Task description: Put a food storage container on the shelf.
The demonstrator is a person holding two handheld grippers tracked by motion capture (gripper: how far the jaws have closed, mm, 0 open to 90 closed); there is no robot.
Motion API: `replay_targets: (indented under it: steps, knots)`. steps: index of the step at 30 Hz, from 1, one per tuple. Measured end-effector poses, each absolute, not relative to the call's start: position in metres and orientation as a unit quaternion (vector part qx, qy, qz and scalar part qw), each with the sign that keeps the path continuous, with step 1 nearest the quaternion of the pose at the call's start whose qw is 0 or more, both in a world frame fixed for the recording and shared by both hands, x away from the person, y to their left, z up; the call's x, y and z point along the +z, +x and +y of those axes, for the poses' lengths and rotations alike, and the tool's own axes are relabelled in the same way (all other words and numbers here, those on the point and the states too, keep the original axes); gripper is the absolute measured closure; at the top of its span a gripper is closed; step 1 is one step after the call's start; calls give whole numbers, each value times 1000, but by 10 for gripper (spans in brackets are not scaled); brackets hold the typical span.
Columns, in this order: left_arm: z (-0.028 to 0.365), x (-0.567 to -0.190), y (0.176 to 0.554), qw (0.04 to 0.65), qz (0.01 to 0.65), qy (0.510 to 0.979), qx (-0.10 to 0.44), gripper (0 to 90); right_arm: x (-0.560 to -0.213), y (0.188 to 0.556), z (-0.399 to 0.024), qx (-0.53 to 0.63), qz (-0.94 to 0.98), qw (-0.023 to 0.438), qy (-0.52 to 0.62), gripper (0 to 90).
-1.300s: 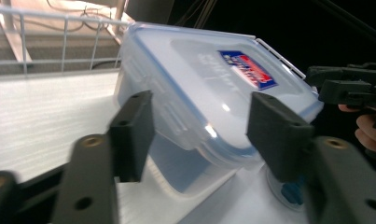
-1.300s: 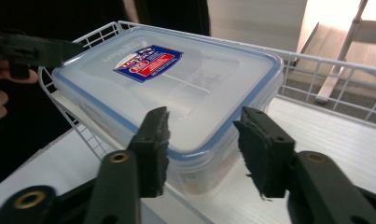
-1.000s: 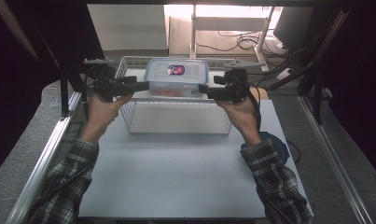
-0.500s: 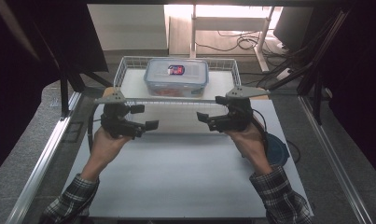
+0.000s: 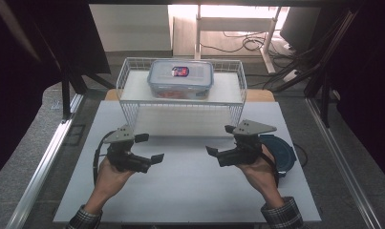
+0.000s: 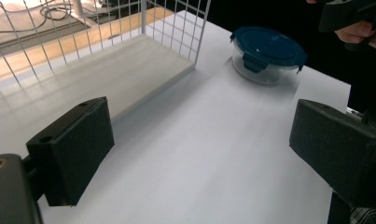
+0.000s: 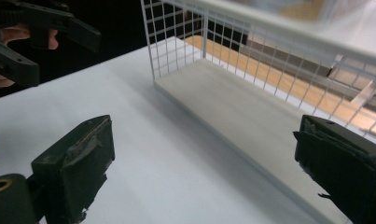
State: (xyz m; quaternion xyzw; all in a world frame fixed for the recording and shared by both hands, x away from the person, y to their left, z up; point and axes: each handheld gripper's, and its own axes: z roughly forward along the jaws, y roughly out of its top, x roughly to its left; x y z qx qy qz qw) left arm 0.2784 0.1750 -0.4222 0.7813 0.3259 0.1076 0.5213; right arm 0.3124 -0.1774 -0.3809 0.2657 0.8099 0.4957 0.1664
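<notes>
Two grippers hover with jaws spread wide and nothing between them, low over the white counter [image 5: 190, 191].

The left gripper [image 5: 149, 148] sits lower left of the high view and the right gripper [image 5: 218, 140] lower right; both pairs of jaws have just been opening. At upper centre, the clear rectangular container [image 5: 180, 78] rests on top of the white wire rack [image 5: 133, 102], well apart from both. A round blue-lidded container [image 5: 282, 153] lies just beside the right hand [image 5: 258, 171].

lidded box [image 5: 180, 78] sits on wire rack [image 5: 238, 78]; round container [image 5: 282, 155] lies before it, right.
</notes>
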Motion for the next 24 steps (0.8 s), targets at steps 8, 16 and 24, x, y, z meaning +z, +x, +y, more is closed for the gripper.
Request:
replay_targets:
  steps: [8,16,24]
  knots:
    - [173,-453,263,508,328,789,111,55,-410,301,-189,498,807,151,281,36]
    - [170,-482,245,501,329,792,117,55,-436,284,-185,495,812,142,275,46]
    - [171,-501,229,482,335,801,116,48,-464,269,-184,475,824,152,268,48]
